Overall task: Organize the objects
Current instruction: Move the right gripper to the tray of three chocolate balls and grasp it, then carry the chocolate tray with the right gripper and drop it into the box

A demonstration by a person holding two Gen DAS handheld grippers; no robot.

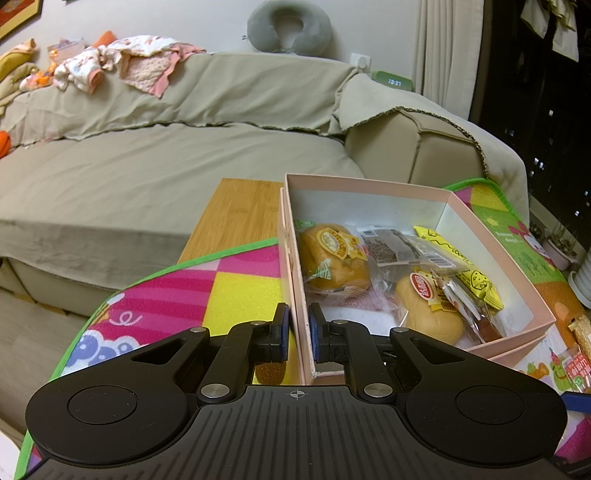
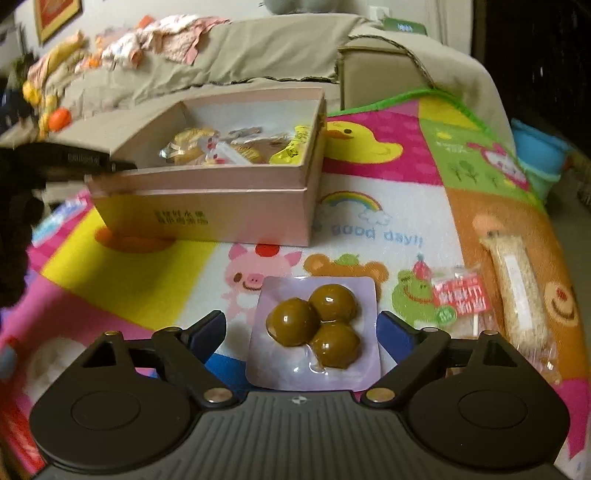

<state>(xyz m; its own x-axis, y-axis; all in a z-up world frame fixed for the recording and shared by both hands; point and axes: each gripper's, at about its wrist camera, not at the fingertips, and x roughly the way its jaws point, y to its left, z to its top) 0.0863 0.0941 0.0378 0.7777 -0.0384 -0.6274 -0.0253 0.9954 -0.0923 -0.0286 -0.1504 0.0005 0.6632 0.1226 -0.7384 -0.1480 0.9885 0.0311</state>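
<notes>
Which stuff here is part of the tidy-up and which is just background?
Job:
pink box, pinched at its wall by the left gripper
pack of three brown balls, between the open right gripper fingers
red-and-white snack packet
long rice bar
buns inside the box

Background:
sofa
clothes
neck pillow
clock
play mat

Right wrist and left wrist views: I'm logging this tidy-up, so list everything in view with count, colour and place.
Box: one, pink, open, on the play mat.
Play mat: one, multicoloured cartoon print, under the box.
Bread rolls: two, golden, wrapped, inside the box.
Yellow snack packet: one, inside the box, right side.
Pack of brown balls: one, pale tray, three balls, on the mat.
Red-and-white wrapped snack: one, on the mat.
Beige bar: one, wrapped, mat's right edge.
Sofa: one, beige cover, behind.
Left claw: shut on the box wall.
Right claw: open around the ball pack.
</notes>
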